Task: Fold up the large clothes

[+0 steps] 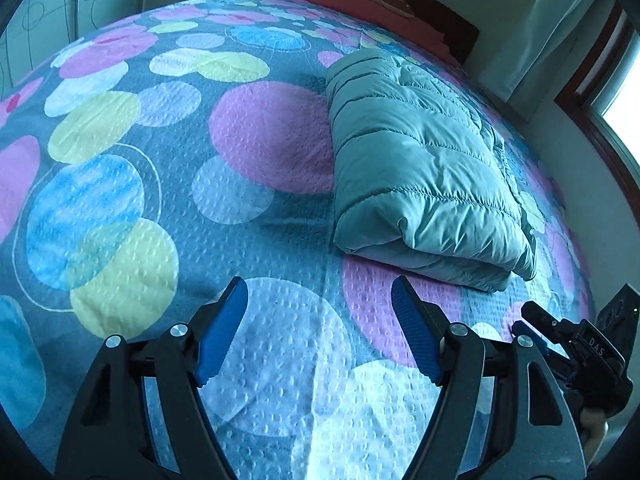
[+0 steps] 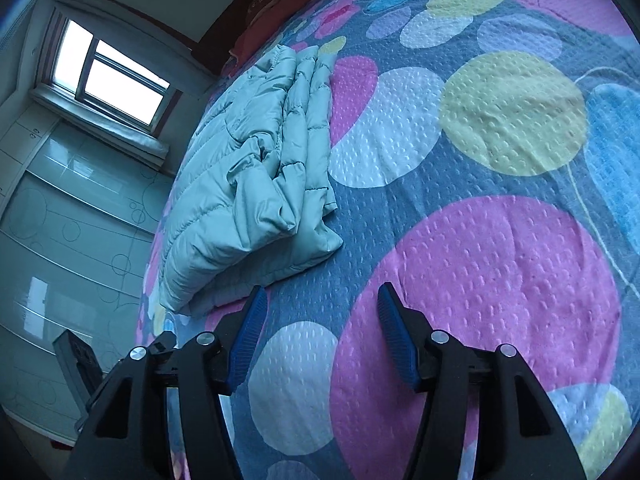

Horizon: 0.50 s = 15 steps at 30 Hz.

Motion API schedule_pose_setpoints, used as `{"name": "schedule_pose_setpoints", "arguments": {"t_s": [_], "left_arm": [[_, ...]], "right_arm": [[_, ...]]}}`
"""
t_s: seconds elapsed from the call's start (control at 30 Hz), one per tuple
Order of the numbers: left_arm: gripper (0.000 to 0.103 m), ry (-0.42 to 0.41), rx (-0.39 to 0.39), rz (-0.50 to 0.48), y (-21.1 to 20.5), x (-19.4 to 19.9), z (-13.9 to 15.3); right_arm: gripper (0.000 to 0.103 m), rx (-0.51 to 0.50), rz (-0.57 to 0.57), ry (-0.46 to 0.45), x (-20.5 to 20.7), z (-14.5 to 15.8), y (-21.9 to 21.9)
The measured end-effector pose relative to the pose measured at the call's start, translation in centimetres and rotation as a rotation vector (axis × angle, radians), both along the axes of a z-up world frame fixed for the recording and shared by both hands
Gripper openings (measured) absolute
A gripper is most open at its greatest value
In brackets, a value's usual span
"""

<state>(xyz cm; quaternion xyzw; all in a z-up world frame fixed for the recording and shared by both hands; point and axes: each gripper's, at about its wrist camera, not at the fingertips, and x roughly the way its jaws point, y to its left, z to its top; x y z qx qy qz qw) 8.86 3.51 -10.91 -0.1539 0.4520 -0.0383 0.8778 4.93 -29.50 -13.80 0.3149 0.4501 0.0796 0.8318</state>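
Note:
A pale green quilted puffer jacket point(image 1: 420, 168) lies folded into a thick rectangular bundle on the bed, ahead and to the right in the left wrist view. In the right wrist view the jacket point(image 2: 244, 184) lies ahead and to the left, its folded layers showing. My left gripper point(image 1: 320, 292) is open and empty, hovering over the bedspread just short of the jacket's near edge. My right gripper point(image 2: 322, 296) is open and empty, beside the jacket's near corner. The right gripper also shows in the left wrist view point(image 1: 576, 344) at the lower right.
The bed is covered by a blue bedspread point(image 1: 168, 168) with large coloured circles. A red pillow point(image 1: 384, 4) lies at the headboard. A window point(image 2: 108, 76) and a glossy wardrobe point(image 2: 68, 208) stand beyond the bed's edge near the jacket.

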Motion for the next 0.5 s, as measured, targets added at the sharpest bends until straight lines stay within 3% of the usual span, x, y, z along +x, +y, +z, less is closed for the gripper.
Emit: {"name": "schedule_pose_setpoints", "arguments": {"t_s": [0.17, 0.3, 0.5], "left_arm": [[0.088, -0.089, 0.118, 0.008, -1.0, -1.7, 2.3], [0.092, -0.164, 0.197, 0.019, -2.0, -2.3, 4.5], [0.096, -0.237, 0.259, 0.045, -3.0, -3.2, 7.2]], "right_arm": [[0.058, -0.233, -0.014, -0.031, -1.0, 2.4, 2.4], [0.071, -0.391, -0.024, -0.102, -1.7, 5.1, 4.4], [0.079, -0.526, -0.039, -0.207, -2.5, 8.6, 6.1]]}}
